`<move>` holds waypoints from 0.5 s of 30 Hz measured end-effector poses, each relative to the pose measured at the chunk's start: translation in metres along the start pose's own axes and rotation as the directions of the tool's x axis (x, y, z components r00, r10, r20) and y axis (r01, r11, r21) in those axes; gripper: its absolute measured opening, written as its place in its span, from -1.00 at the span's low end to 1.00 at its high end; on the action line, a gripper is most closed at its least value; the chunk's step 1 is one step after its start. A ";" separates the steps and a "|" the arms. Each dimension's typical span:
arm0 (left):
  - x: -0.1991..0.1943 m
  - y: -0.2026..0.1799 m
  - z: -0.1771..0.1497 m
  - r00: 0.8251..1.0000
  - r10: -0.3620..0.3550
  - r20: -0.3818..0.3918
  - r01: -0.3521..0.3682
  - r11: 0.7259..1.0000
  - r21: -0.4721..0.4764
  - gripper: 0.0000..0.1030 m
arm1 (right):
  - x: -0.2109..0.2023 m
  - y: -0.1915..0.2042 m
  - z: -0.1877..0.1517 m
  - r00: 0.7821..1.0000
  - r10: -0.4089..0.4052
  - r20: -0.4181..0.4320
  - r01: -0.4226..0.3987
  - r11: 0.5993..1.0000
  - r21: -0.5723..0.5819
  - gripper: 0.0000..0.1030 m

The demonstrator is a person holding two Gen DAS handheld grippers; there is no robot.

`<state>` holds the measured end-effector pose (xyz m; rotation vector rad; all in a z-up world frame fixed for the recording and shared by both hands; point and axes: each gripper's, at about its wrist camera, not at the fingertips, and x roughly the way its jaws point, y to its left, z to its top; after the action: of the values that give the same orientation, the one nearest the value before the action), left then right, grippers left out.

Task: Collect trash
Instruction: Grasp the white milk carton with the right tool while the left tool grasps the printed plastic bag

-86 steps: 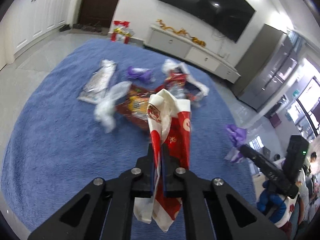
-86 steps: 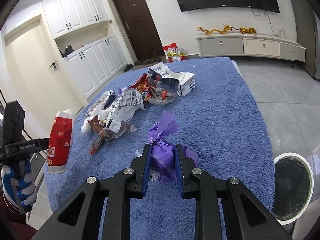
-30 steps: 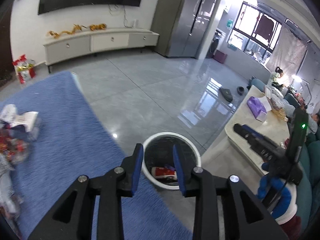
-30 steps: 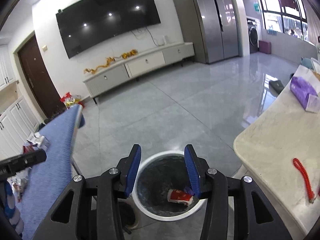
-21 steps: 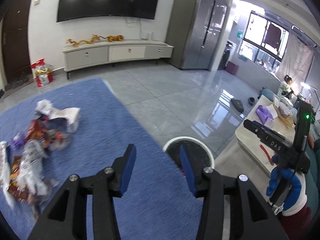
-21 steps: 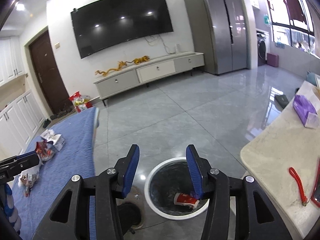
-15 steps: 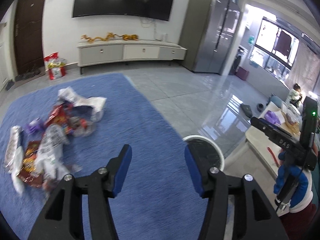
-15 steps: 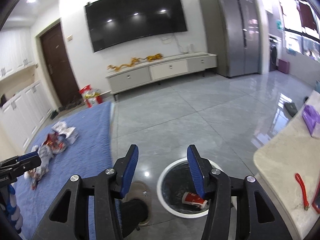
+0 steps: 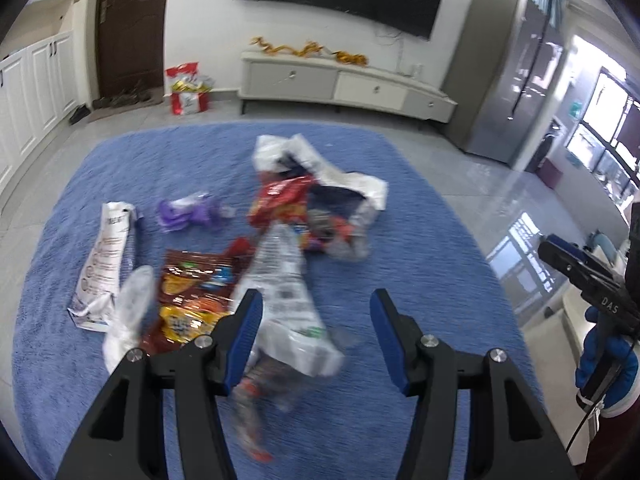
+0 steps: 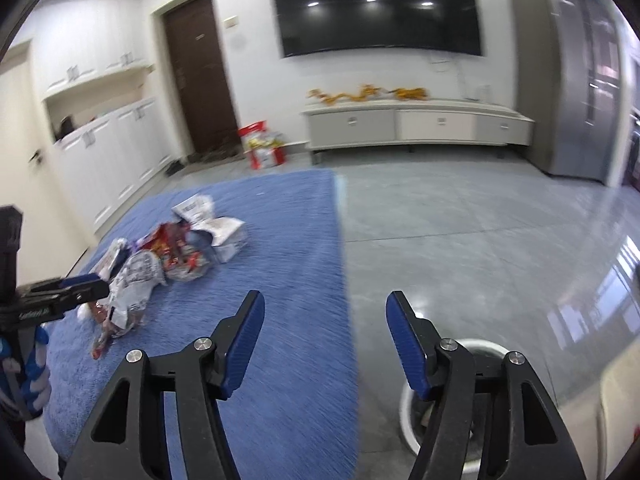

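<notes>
Two views. Left wrist cam: left gripper (image 9: 316, 334) spread wide, holding nothing, over a blue rug (image 9: 420, 240). Trash pile (image 9: 280, 240) lies on the rug from 9 to 12 o'clock: white wrapper (image 9: 288, 304) just past the left finger, purple wrapper (image 9: 188, 214) at 10. Right wrist cam: right gripper (image 10: 324, 346) also spread, empty, above the rug edge; white bin (image 10: 408, 404) at 5 o'clock, pile at 9.

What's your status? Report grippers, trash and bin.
Left gripper open, empty, over the trash pile on the blue rug. Right gripper open, empty. Bin lower right. Nothing in the way.
</notes>
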<state>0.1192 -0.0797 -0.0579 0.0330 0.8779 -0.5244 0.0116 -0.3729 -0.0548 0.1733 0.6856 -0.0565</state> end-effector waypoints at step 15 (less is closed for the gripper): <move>0.055 0.026 0.012 0.994 0.022 -0.103 -0.022 1.000 -0.002 0.02 | 0.161 0.095 0.063 0.967 0.196 -0.162 -0.234 0.935 -0.267 0.43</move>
<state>0.1684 -0.0832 -0.0955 0.0672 0.9785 -0.5040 0.1858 -0.2894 -0.0956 -0.0258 0.7960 0.2659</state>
